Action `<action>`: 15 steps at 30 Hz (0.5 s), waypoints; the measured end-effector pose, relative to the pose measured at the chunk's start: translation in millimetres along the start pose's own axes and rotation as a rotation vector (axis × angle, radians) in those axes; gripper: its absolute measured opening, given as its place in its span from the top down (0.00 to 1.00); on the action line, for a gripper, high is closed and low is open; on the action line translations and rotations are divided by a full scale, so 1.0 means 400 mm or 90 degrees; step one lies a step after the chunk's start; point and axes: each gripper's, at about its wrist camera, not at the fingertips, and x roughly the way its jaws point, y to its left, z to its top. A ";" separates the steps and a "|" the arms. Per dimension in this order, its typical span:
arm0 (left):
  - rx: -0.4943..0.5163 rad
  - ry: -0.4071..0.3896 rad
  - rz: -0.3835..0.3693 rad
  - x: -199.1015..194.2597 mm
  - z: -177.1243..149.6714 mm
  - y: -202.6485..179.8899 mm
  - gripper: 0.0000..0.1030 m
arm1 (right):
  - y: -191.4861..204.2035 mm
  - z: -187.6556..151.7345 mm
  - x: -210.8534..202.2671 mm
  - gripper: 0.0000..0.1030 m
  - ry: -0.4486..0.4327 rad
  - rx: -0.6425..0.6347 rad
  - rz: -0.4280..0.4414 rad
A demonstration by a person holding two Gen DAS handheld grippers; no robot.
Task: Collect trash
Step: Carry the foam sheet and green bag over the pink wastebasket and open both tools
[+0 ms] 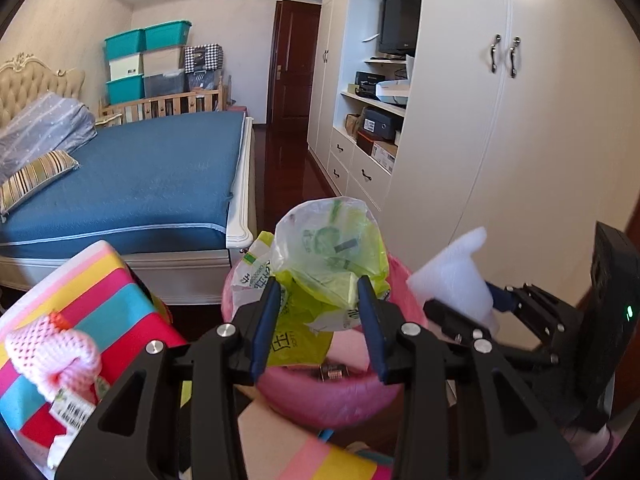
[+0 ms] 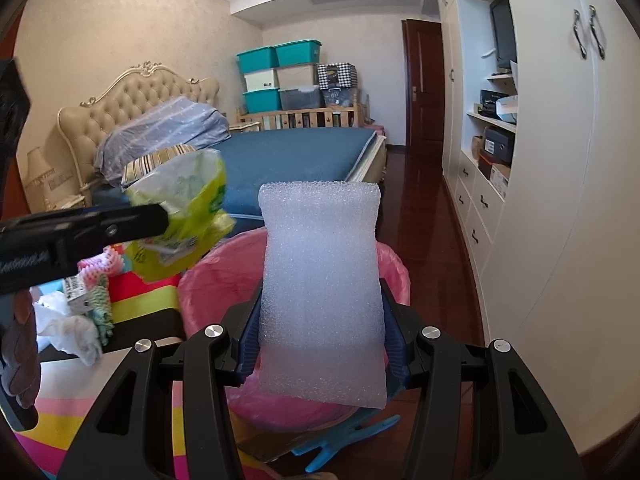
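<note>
While left gripper [image 1: 320, 312] pinches plastic bag [image 1: 332, 248], right gripper [image 2: 320, 344] clamps foam sheet [image 2: 320, 288]

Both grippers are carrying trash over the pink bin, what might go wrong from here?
The green plastic wrapper bulges loosely above the left gripper, so it may drift past the pink-lined trash bin when released. The white foam sheet in the right gripper is wide and light; it could catch on the rim and fall outside.
</note>
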 end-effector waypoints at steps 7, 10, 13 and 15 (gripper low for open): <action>-0.034 0.015 0.003 0.094 0.029 0.023 0.44 | 0.016 0.007 0.063 0.37 0.011 -0.042 0.015; -0.055 -0.007 0.041 0.085 0.027 0.049 0.24 | 0.021 0.000 0.066 0.22 -0.001 -0.059 -0.001; -0.069 -0.027 0.057 0.034 0.009 0.083 0.16 | 0.017 -0.015 0.028 0.21 -0.021 -0.057 -0.008; -0.061 -0.047 0.077 -0.014 -0.002 0.099 0.10 | 0.013 -0.024 -0.014 0.18 -0.040 -0.053 -0.015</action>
